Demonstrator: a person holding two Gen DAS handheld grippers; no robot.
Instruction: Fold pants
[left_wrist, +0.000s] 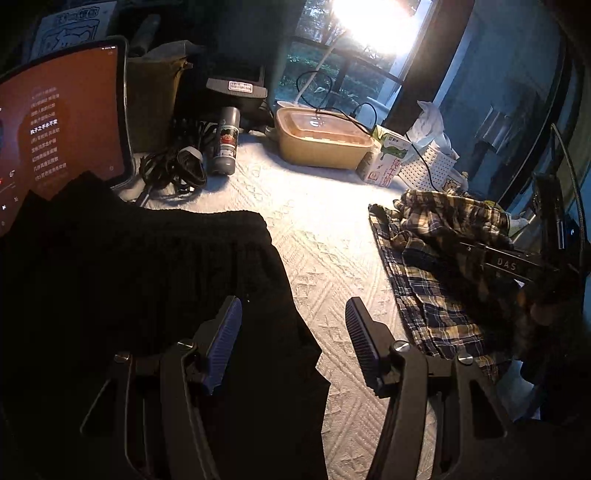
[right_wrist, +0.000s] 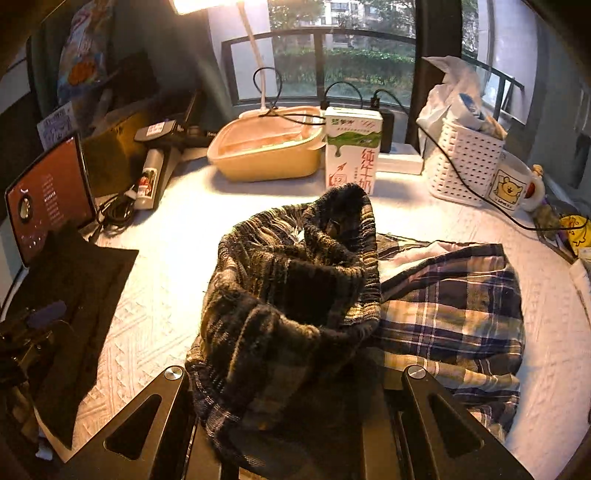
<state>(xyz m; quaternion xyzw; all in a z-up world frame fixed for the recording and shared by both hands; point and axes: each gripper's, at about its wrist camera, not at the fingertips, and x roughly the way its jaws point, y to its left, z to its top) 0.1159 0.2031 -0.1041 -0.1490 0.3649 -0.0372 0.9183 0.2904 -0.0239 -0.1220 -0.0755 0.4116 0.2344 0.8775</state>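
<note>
Right gripper (right_wrist: 291, 398) clamps plaid pants (right_wrist: 454, 314), bunched.
Left gripper (left_wrist: 293, 332) half-open, empty, over black cloth (left_wrist: 147, 280) left of pants.

Two garments on the bench: one plaid pair of pants (right_wrist: 443, 306), one black pair (left_wrist: 147, 277). Also one milk carton (right_wrist: 352, 147), one mug (right_wrist: 511, 184), one white basket (right_wrist: 469, 158), one tablet (left_wrist: 62, 122).

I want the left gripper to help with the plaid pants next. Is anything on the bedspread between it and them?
Nothing visible: only bare white bedspread lies between the open left gripper and the plaid pants. The black garment lies on its other side.
</note>
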